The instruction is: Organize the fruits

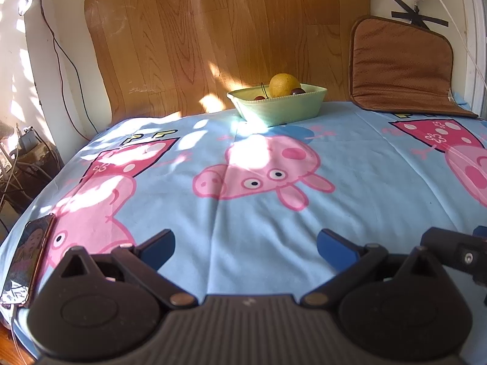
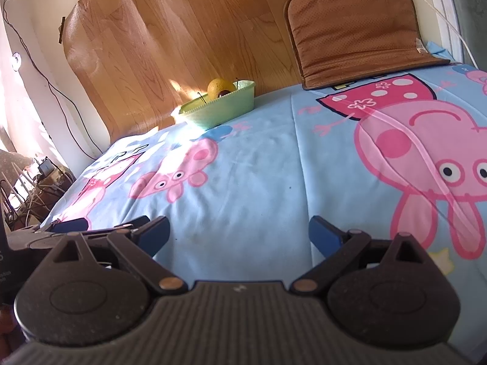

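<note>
A pale green basket stands at the far edge of the blue cartoon-print cloth, against the wooden board. In it lie a yellow-orange citrus fruit and dark red cherries with stems. The basket also shows in the right wrist view with the citrus fruit and a cherry. My left gripper is open and empty, low over the cloth, far in front of the basket. My right gripper is open and empty, to the right of the left one.
A phone lies at the cloth's left front edge. A brown cushion leans on the wall at the back right. Cables and devices sit beyond the left edge. Part of the left gripper shows at the right view's left.
</note>
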`<state>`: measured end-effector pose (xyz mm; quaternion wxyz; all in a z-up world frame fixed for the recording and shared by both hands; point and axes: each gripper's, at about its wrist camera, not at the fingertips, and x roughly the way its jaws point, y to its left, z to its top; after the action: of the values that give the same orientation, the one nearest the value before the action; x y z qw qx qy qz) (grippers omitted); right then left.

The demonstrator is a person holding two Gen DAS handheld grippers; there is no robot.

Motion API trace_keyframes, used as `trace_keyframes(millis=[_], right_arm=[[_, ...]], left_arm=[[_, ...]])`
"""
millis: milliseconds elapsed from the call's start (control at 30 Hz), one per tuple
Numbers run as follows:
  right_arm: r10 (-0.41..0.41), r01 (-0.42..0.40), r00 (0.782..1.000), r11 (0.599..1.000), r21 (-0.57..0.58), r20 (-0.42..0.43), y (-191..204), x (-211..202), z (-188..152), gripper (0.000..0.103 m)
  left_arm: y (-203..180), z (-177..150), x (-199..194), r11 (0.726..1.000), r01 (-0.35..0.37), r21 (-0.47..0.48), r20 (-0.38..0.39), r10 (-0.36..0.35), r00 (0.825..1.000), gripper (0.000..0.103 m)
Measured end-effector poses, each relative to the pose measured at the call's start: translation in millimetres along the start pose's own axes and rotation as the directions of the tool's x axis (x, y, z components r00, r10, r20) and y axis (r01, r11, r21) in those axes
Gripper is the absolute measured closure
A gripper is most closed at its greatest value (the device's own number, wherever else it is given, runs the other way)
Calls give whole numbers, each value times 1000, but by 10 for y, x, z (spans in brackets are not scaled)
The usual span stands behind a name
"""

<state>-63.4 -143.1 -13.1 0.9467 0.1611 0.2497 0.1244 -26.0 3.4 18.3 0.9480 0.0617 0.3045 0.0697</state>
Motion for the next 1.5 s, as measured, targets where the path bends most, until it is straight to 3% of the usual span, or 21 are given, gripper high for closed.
trace_keyframes(millis=[1500], right_arm=[[-7,7,1000,1000,25,-11,-71,47,-9,4]], left_arm=[[-56,-10,34,999,-24,36,-4,24,1000,0]])
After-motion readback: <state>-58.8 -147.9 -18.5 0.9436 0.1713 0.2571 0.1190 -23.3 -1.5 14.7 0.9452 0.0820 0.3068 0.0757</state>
